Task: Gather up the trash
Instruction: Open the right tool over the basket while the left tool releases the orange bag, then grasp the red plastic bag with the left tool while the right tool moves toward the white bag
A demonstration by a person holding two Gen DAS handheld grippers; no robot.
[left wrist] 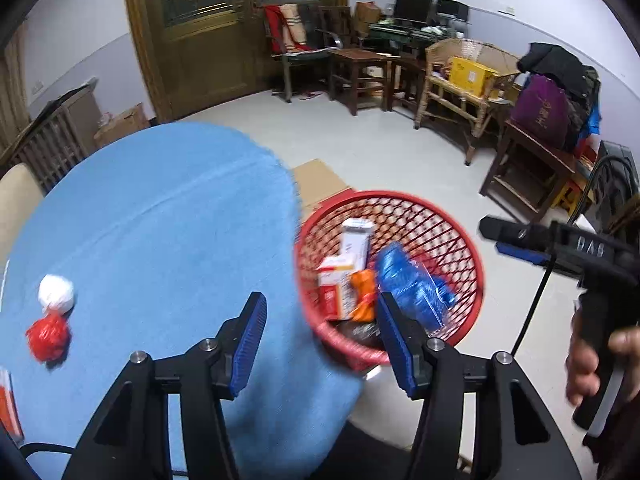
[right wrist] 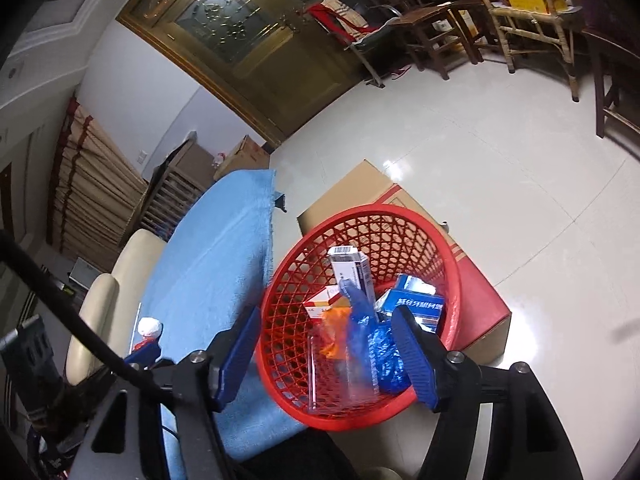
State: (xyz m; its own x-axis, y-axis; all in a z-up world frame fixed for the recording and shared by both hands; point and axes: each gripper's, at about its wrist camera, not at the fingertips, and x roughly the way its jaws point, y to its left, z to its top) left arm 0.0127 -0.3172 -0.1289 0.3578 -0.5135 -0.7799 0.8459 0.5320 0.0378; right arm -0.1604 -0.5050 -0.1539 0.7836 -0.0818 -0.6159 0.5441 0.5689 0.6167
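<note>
A red mesh basket (left wrist: 400, 197) (right wrist: 360, 213) stands on a cardboard box beside the table with the blue cloth (left wrist: 160, 208) (right wrist: 216, 248). It holds a white carton (left wrist: 354, 240) (right wrist: 352, 268), a red-and-white box (left wrist: 334, 286), an orange wrapper (left wrist: 362, 292), a blue-and-white box (right wrist: 412, 304) and a blurred blue plastic bag (left wrist: 412, 284) (right wrist: 376, 348). My left gripper (left wrist: 320, 312) is open and empty over the table edge by the basket rim. My right gripper (right wrist: 326, 320) (left wrist: 494, 237) is open above the basket, and its pads press on nothing. A white wad (left wrist: 56, 294) and a red wad (left wrist: 48, 338) lie on the cloth.
The cardboard box (right wrist: 400, 200) sits on the pale tiled floor. A cream chair (right wrist: 120, 280) stands at the table's far side. An orange-and-white packet (left wrist: 8, 404) lies at the cloth's left edge. Wooden chairs and tables (left wrist: 360, 72) line the far wall. A hand (left wrist: 584, 364) holds the right gripper's handle.
</note>
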